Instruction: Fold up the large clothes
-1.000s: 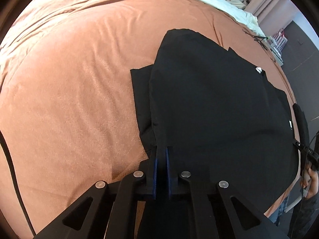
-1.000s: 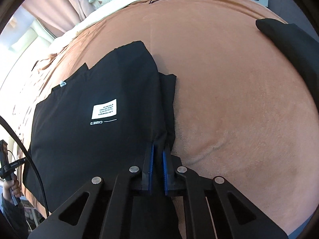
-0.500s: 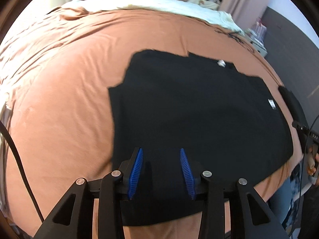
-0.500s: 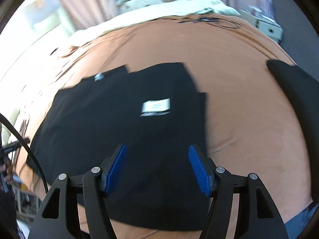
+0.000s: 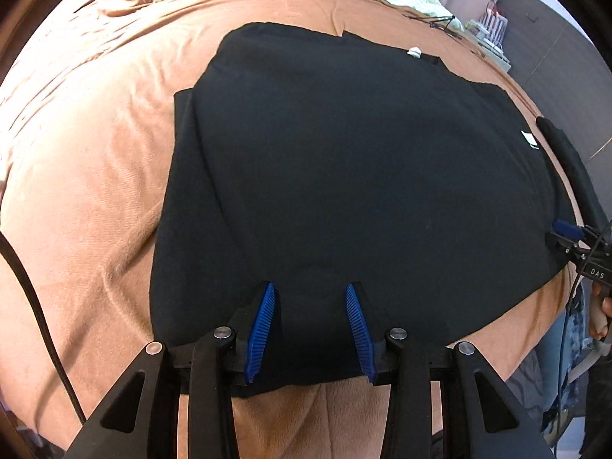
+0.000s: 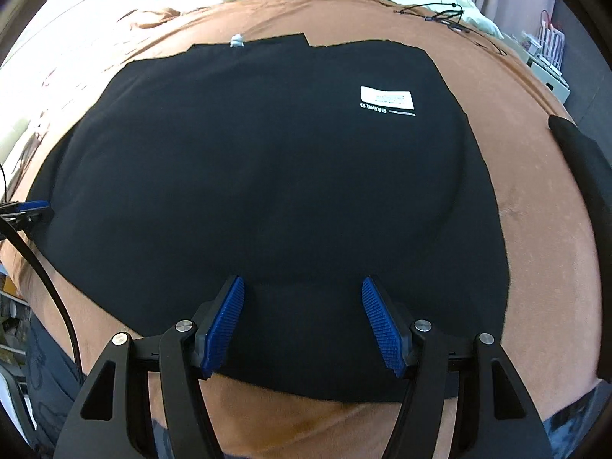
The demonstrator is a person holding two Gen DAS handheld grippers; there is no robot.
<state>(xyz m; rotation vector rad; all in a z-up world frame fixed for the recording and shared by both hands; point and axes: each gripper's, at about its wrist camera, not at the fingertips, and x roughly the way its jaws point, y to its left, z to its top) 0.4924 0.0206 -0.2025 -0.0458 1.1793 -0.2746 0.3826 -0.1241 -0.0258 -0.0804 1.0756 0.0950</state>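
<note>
Both the left gripper (image 5: 310, 321) and right gripper (image 6: 302, 321) have let go and now gape wide above the black shirt (image 5: 344, 176), so that fold looks laid flat on the bed (image 5: 95, 160).

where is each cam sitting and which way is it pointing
Left wrist: sits on the left gripper, looking forward over the near hem of the black garment across the brown bedspread; its open blue-padded fingers show, and the right gripper at the right edge.
Right wrist: sits on the right gripper, facing the same way over the near hem toward the white printed label; its open fingers show, and the left gripper at the left edge.
Shared: garment, bedspread, the small white neck tag.
</note>
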